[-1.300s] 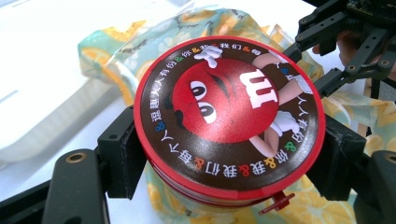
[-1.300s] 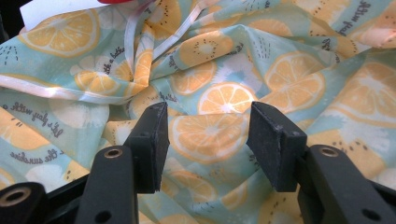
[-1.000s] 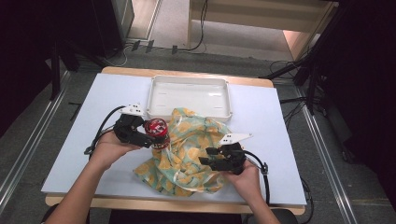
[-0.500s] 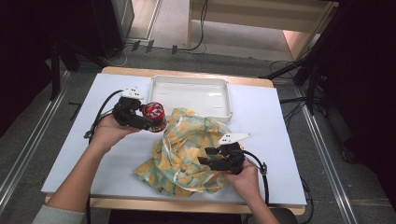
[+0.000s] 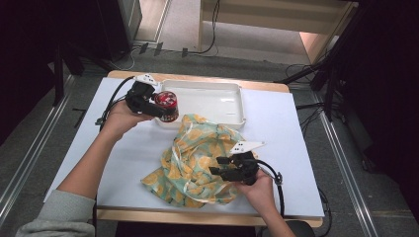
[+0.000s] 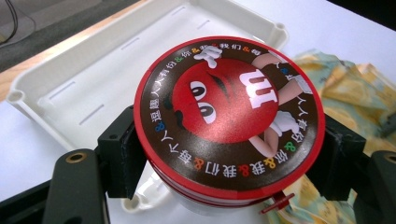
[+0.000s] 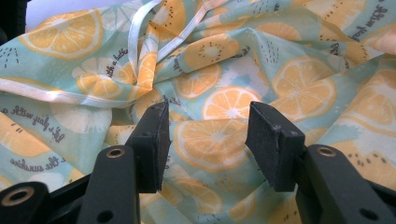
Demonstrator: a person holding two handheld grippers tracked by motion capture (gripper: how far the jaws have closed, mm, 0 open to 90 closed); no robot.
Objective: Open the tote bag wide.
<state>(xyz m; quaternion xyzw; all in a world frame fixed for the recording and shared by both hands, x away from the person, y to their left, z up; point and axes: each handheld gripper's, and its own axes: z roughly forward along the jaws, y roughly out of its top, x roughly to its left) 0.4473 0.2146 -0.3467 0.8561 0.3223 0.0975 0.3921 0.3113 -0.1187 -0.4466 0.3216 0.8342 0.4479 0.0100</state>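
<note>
Two hand-held grippers are mine here: the left hand-held gripper (image 5: 160, 106) clamps a red-lidded candy tin (image 6: 227, 119) at upper left of the frame, over the white tray's (image 5: 232, 96) corner. My right hand-held gripper (image 7: 205, 140), jaws wide apart, rests on the orange-print cloth (image 5: 195, 158) at lower centre of the surface (image 5: 286, 128).

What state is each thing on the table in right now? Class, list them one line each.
Candy tin: lid on, clamped between the jaws, held above the tray's near corner.
Left hand-held gripper: shut on the tin.
Right hand-held gripper: open, over the cloth.
Citrus-print cloth: crumpled, lying loose.
White tray: empty, upright.
</note>
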